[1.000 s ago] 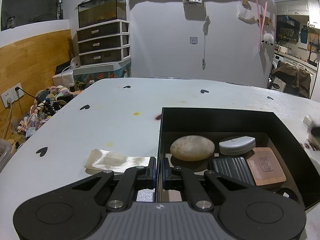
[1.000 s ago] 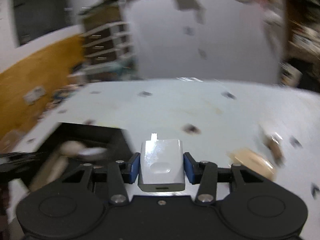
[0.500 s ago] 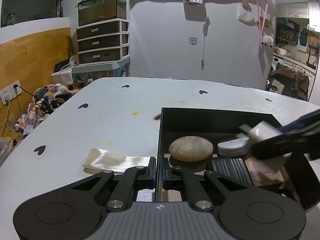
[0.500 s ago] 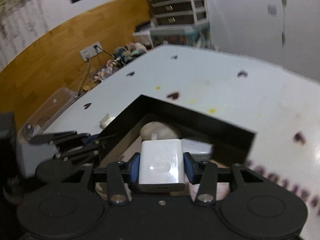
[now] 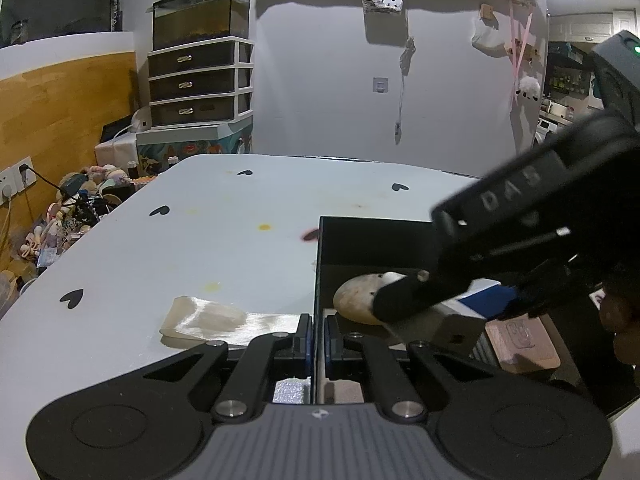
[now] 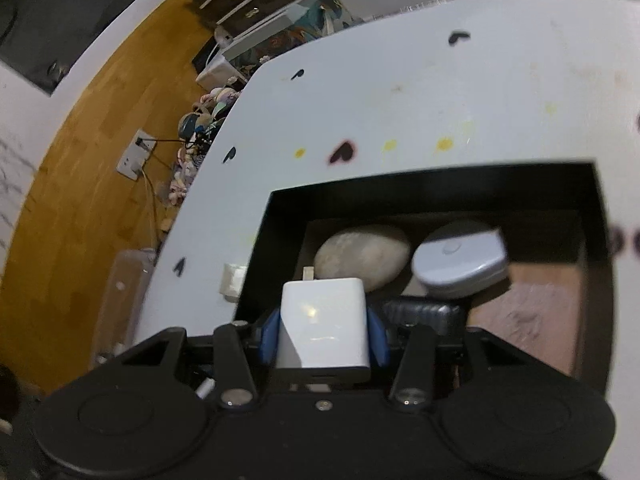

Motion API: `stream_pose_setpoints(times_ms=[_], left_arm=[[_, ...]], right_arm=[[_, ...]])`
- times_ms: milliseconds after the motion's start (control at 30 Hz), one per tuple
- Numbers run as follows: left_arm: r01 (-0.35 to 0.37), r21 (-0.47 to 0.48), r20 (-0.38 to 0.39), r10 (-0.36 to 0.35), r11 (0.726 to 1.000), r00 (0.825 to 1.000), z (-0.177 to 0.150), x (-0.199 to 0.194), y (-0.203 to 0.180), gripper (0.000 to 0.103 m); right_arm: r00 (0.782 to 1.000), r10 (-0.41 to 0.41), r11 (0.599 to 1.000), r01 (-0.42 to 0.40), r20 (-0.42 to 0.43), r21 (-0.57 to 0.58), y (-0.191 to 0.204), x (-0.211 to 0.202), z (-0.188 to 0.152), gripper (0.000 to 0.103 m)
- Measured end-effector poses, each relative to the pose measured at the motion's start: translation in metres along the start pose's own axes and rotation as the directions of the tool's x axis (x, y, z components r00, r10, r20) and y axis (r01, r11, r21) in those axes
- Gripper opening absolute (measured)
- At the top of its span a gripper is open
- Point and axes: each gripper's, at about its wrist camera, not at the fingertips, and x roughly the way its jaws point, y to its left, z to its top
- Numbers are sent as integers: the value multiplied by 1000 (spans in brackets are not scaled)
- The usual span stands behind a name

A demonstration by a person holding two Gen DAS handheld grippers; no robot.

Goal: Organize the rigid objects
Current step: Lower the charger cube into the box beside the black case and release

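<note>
Right gripper point(image 6: 323, 330) is clamping the white square charger block point(image 6: 324, 332) over the black open box's point(image 6: 432, 184) near-left corner; left gripper point(image 5: 316, 338) is pinching the box wall. Next, probably lowering and letting go.

right claw point(image 6: 323, 334) – swung over black box point(image 6: 256, 256) | charger point(image 6: 324, 328) (gripped) now inside

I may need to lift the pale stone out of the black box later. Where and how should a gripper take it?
Probably from above, jaws across the stone's narrow width at its middle. It lies flat, a smooth rounded oval; the box wall stands on one side, the grey oval case on the other, the white charger in the right gripper in front.
</note>
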Motion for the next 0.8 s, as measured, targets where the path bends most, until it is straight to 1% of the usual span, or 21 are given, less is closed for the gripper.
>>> stream_pose_setpoints(times_ms=[67, 100, 167, 200, 233, 333, 533, 700, 800], left_arm=[[1, -1, 1, -1, 1000, 1000, 0, 0, 0, 5], [1, -1, 0, -1, 1000, 1000, 0, 0, 0, 5], [2, -3, 0, -2, 1000, 1000, 0, 0, 0, 5], [1, -3, -1, -1, 1000, 1000, 0, 0, 0, 3], [2, -3, 1, -2, 1000, 1000, 0, 0, 0, 5], [0, -2, 1, 0, 1000, 1000, 1, 0, 0, 5], [0, -2, 1, 0, 1000, 1000, 1, -1, 0, 5], [-1, -1, 1, 1, 1000, 1000, 1, 0, 0, 5], [-1, -1, 1, 1, 1000, 1000, 1, -1, 0, 5]], right_arm=[[1000, 17, 999, -16, -27, 32, 1, 5, -1, 48], [999, 11, 999, -9, -34, 50, 1, 7, -3, 49], [999, 22, 999, -21, -29, 36, 2, 6, -5, 53], [1000, 22, 999, -22, -21, 24, 3, 4, -6, 56], [1000, 20, 1000, -20, -10, 14, 4, 1, -6, 58], [1000, 10, 1000, -9, 16, -11, 4, -7, -5, 58], [999, 6, 999, -5, 34, -33, -1, -16, -4, 58], [998, 5, 997, 0, 56, -83, -2, -28, -8, 59], [997, 5, 992, 5, 83, -123, -2, -37, -12, 60]])
